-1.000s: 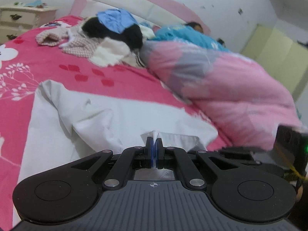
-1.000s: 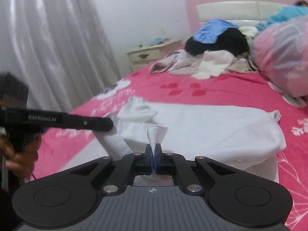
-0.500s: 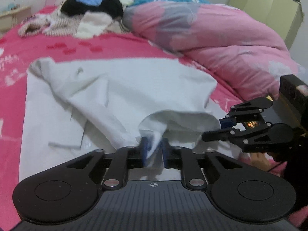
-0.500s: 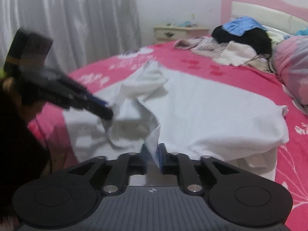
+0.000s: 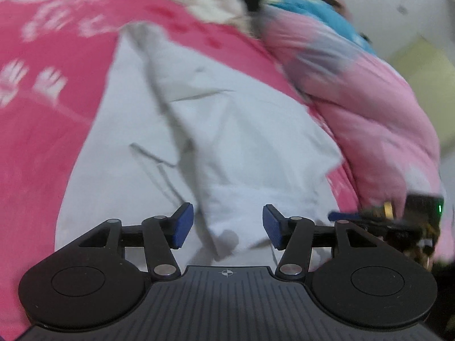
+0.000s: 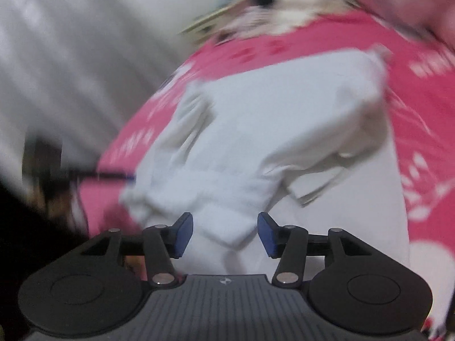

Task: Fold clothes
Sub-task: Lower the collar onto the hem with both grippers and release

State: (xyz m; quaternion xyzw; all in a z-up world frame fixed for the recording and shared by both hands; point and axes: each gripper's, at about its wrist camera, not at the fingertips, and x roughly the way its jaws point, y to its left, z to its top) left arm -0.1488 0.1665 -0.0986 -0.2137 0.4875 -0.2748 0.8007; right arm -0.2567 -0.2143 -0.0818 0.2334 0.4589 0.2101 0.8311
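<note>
Fabric of a white garment (image 5: 241, 147) lies spread on the pink bed sheet (image 5: 54, 130), and both grippers hang above its near edge. The left gripper (image 5: 224, 227) has its blue pads (image 5: 182, 226) well apart; the jaws have just been opening, and no pad presses on cloth. A folded hem of the garment lies under the gap between the fingers, free of both pads. Left of the left finger the white cloth goes on a little and then ends at a long edge against the sheet, where the bed is bare. Right of the right finger sits a pink quilt (image 5: 378, 119), close to the garment's right edge, so there is little room on that side.

The right gripper (image 6: 224, 234) is spread the same way, jaws also just opened, with a thick folded band of the garment (image 6: 256, 130) under the gap and untouched by the pads (image 6: 267, 234). Beyond its right finger the cloth runs on to open pink sheet (image 6: 418, 105). Beyond its left finger the garment's edge is near the edge of the bed, with a grey curtain (image 6: 65, 65) behind it. Both views are blurred.
</note>
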